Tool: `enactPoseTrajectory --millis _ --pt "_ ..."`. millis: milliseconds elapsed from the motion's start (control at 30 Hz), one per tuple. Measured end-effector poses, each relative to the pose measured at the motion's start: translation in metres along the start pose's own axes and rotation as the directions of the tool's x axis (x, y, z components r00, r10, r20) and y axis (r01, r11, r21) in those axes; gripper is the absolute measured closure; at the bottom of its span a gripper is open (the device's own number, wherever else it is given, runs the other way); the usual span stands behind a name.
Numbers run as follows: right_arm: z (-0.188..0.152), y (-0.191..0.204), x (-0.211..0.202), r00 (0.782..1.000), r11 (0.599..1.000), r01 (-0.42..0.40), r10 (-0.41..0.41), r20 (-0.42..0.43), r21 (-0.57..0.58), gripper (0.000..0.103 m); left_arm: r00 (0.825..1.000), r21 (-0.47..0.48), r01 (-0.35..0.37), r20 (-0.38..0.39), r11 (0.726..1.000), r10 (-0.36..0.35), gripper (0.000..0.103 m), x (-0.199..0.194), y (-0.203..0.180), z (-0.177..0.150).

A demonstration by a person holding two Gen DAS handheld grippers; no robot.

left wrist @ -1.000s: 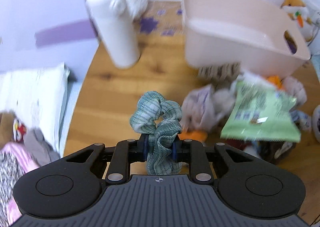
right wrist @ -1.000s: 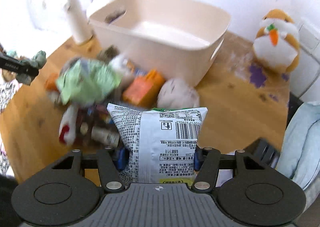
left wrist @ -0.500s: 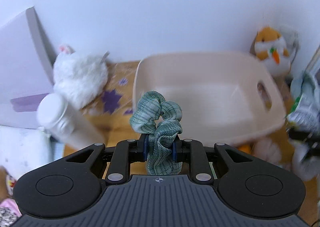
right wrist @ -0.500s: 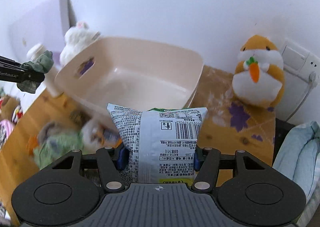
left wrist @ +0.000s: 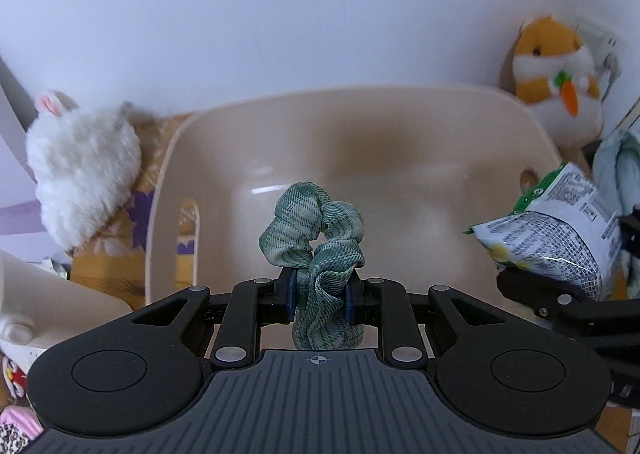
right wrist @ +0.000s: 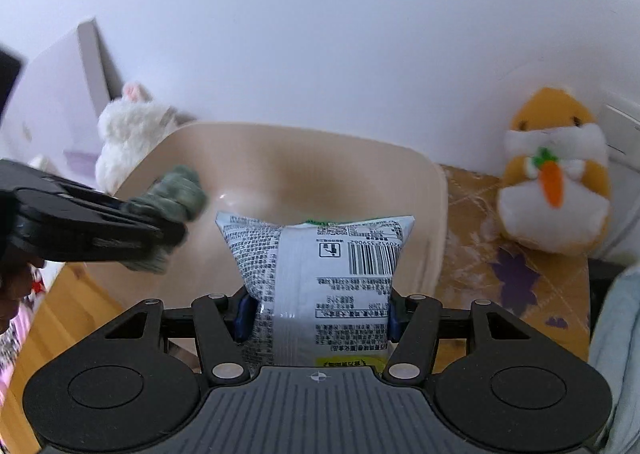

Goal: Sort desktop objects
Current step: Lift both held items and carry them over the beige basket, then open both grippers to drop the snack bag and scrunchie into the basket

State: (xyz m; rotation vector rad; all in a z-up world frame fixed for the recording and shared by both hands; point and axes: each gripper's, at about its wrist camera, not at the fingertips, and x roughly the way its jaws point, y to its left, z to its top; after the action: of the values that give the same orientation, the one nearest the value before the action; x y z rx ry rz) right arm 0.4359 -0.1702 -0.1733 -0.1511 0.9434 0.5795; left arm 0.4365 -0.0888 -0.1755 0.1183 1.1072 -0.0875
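Note:
My left gripper (left wrist: 319, 296) is shut on a green checked scrunchie (left wrist: 316, 234) and holds it over the open beige plastic bin (left wrist: 168, 158). My right gripper (right wrist: 316, 312) is shut on a white and green snack packet (right wrist: 320, 274) and holds it over the same bin (right wrist: 436, 214), near its right rim. The scrunchie (right wrist: 176, 198) and the left gripper show at the left of the right wrist view. The snack packet (left wrist: 552, 230) shows at the right of the left wrist view. The bin's inside looks bare.
A white plush rabbit (left wrist: 80, 170) sits left of the bin. An orange and white plush hamster (left wrist: 556, 74) sits at the back right by the wall. A white bottle (left wrist: 48, 310) lies at the lower left. The wooden table (right wrist: 68, 306) shows below.
Both grippers have lifted from above the pile of objects on the table and moved forward over the bin, each still holding its object. The pile has left both views.

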Motion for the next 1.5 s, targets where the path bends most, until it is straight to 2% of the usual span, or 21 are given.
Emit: enactPoseTrajectory --millis 333,467,533,600,633,667,700,800,867,933,1133,1267,1500 --pt "0.007 0.016 0.029 0.999 0.999 0.011 -0.013 -0.043 -0.042 0.047 0.997 0.015 -0.020 -0.079 1.000 0.022 0.081 0.036 0.003 -0.011" --pt "0.007 0.018 0.035 0.998 0.998 0.018 -0.021 -0.060 -0.055 0.046 0.997 0.022 -0.017 -0.075 1.000 0.018 0.074 0.037 0.007 -0.014" --pt "0.007 0.018 0.036 0.998 0.998 0.021 -0.025 -0.065 -0.058 0.038 0.997 0.021 -0.018 -0.074 1.000 0.020 0.072 0.035 0.008 -0.015" --pt "0.006 0.016 0.034 0.998 0.999 0.020 -0.023 -0.060 -0.051 0.037 0.998 0.031 -0.027 -0.064 0.999 0.029 0.059 0.033 0.008 -0.015" --pt "0.006 0.015 0.033 0.998 0.999 0.018 -0.020 -0.056 -0.042 0.034 0.998 0.035 -0.025 -0.056 0.999 0.027 0.053 0.031 0.008 -0.015" --pt "0.005 0.013 0.033 0.998 0.999 0.018 -0.020 -0.058 -0.030 0.031 0.999 0.040 -0.026 -0.047 0.999 0.028 0.040 0.030 0.008 -0.015" --pt "0.005 0.011 0.032 0.998 1.000 0.021 -0.022 -0.063 -0.021 0.024 0.999 0.044 -0.035 -0.036 0.998 0.037 0.033 0.026 0.007 -0.016" --pt "0.003 0.013 0.033 0.995 0.999 0.047 -0.049 -0.081 -0.023 0.018 0.999 0.050 -0.031 -0.021 0.998 0.032 0.031 0.021 0.009 -0.015" --pt "0.000 0.015 0.027 0.996 0.997 0.066 -0.068 -0.062 -0.037 0.014 1.000 0.048 -0.016 -0.019 0.999 0.016 0.031 0.015 0.010 -0.015" --pt "-0.001 0.017 0.022 0.995 0.995 0.089 -0.091 -0.041 -0.041 0.000 1.000 0.048 -0.013 -0.007 0.999 0.014 0.030 0.008 0.011 -0.016" --pt "-0.006 0.018 0.000 0.995 0.995 0.094 -0.095 -0.019 -0.038 0.000 0.999 0.042 0.014 0.039 0.999 -0.016 0.028 -0.021 0.020 -0.023" --pt "-0.016 0.021 -0.014 0.992 0.990 0.124 -0.126 -0.022 -0.072 0.000 0.998 0.041 0.015 0.064 0.999 -0.018 0.025 -0.039 0.034 -0.032" --pt "-0.044 0.022 -0.034 0.987 0.983 0.153 -0.158 -0.040 -0.100 0.000 0.998 0.017 0.003 0.062 1.000 -0.004 0.025 -0.058 0.062 -0.064"
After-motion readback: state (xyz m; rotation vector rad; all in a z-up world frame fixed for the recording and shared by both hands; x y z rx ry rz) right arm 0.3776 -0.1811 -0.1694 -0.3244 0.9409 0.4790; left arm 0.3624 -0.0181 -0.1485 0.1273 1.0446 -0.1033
